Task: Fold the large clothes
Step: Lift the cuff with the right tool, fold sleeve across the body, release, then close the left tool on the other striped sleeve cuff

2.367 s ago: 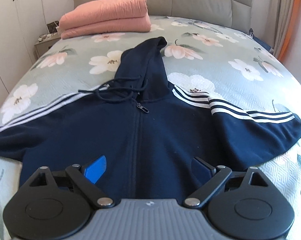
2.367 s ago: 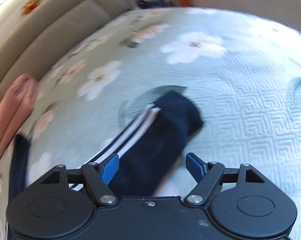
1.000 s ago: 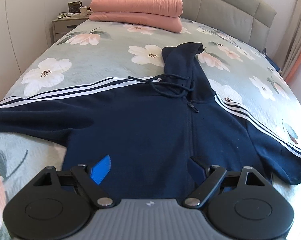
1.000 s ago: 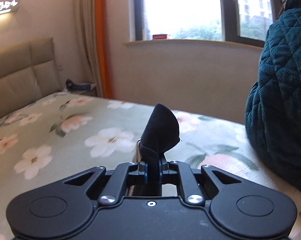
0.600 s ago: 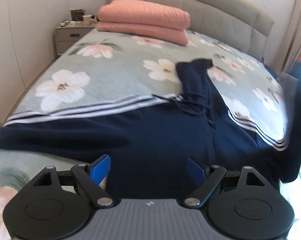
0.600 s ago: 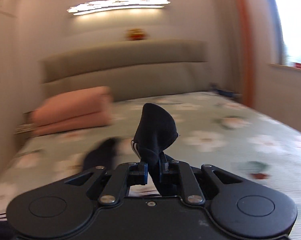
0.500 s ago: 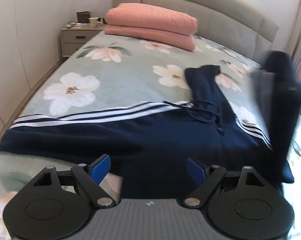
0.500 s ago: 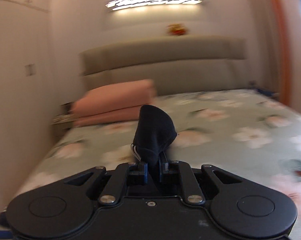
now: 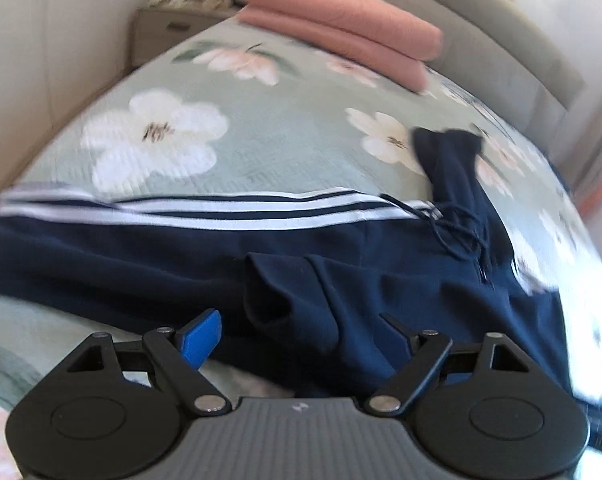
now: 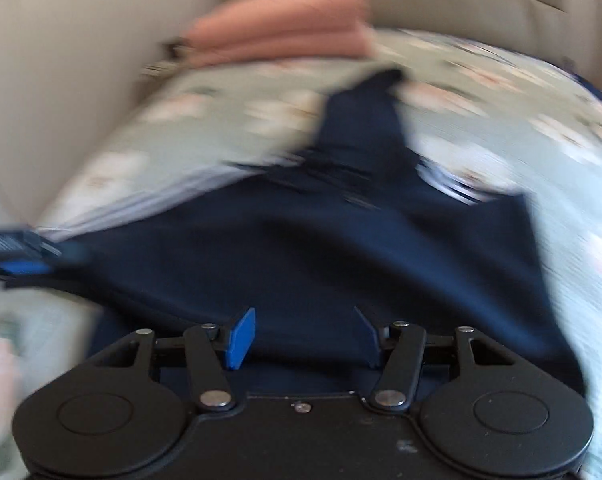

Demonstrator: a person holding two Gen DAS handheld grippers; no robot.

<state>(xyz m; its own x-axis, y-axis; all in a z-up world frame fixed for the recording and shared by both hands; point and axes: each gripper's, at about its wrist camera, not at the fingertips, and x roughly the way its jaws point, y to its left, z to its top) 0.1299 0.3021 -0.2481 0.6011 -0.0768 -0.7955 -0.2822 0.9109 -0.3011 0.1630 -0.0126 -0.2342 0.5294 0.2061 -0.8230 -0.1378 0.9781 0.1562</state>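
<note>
A navy zip hoodie (image 9: 381,280) with white sleeve stripes lies face up on the flowered bed (image 9: 261,148). Its right sleeve (image 9: 289,292) now lies folded across the chest, cuff pointing left. Its left sleeve (image 9: 101,220) stretches out to the left. The hood (image 9: 449,160) points toward the headboard. My left gripper (image 9: 301,336) is open and empty, low over the hoodie's lower hem. My right gripper (image 10: 305,336) is open and empty just above the hoodie's body (image 10: 301,260); that view is motion-blurred. The left gripper's fingertips (image 10: 17,256) show at its left edge.
Folded pink bedding (image 9: 341,28) lies at the head of the bed by the padded headboard (image 9: 481,32). A nightstand (image 9: 169,20) stands at the far left corner. A white wall (image 9: 41,60) runs along the bed's left side.
My right gripper carried the right sleeve cuff over, let it go on the chest and opened. The left gripper shifted left and lower, staying open.
</note>
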